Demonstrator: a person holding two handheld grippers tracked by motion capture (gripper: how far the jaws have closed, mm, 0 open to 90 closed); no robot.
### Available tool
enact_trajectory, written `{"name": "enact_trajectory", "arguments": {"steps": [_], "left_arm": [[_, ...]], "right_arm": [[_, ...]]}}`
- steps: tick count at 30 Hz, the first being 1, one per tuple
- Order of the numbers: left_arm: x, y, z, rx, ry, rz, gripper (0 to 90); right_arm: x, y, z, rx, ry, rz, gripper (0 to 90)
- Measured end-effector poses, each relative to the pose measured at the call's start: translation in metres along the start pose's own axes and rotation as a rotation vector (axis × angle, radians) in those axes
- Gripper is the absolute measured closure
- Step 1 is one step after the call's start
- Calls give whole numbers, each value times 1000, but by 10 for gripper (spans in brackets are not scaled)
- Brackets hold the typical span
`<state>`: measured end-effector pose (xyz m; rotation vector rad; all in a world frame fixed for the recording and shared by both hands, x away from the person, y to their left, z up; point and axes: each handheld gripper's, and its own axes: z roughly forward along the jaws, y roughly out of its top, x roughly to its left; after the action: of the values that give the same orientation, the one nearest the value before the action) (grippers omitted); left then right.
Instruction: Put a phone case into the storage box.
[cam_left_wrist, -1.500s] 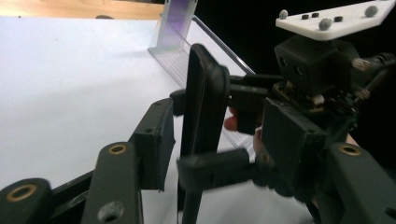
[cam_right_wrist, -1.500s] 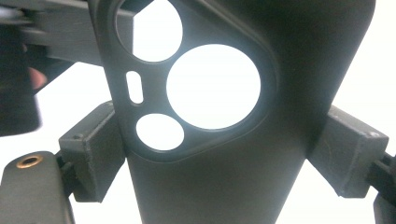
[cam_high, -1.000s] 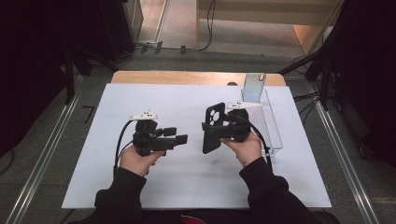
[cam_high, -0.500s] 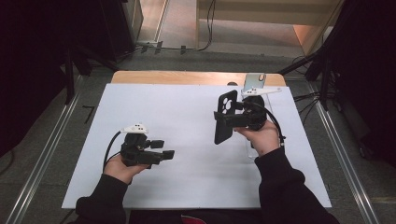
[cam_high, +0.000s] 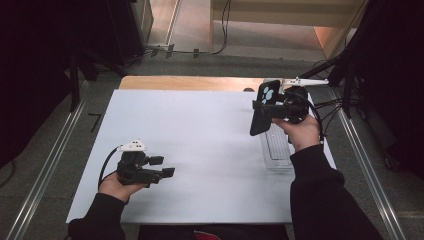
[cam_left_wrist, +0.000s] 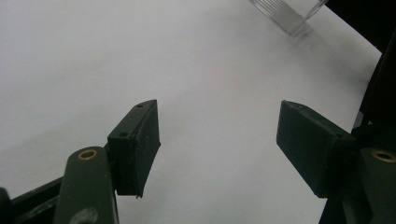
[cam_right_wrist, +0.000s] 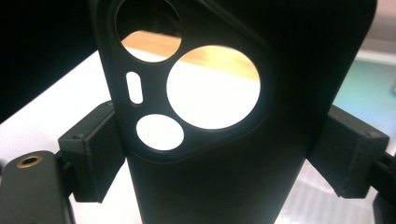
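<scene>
My right gripper (cam_high: 262, 109) is raised over the table's far right, shut on a black phone case (cam_high: 265, 100) with round camera cut-outs. The right gripper view has the case (cam_right_wrist: 210, 186) upright between both pads, which press its two long sides. Through the cut-outs the white table and a wooden edge are visible. Low over the white sheet at the front left, my left gripper (cam_high: 164, 166) points right. Its jaws (cam_left_wrist: 219, 140) stand apart with nothing but bare white surface between them.
A white sheet (cam_high: 200, 140) covers the table, with a wooden strip (cam_high: 190, 82) along the far edge. A clear plastic tray (cam_high: 277, 150) lies at the right under my right forearm; its corner (cam_left_wrist: 287, 14) appears in the left gripper view. Metal rails flank the table.
The right hand has lifted the phone case and carried it toward the far right. The left hand has drawn back to the front left and sunk a little.
</scene>
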<state>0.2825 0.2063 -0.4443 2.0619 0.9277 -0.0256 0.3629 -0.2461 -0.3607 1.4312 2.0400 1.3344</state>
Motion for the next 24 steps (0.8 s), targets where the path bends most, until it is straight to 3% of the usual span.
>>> {"name": "enact_trajectory", "arguments": {"steps": [7,15,24], "left_arm": [[5,-4,-2,0,12,-18,302],[7,-4,-1,-3,8,-30,302],[7,-5,0,1,3,-33,302]], "right_arm": [[-23,14,3,-19,-124,9,115],[-51,18,24,-41,-266,47,115],[-73,11,59,-9,-333,110,115]]}}
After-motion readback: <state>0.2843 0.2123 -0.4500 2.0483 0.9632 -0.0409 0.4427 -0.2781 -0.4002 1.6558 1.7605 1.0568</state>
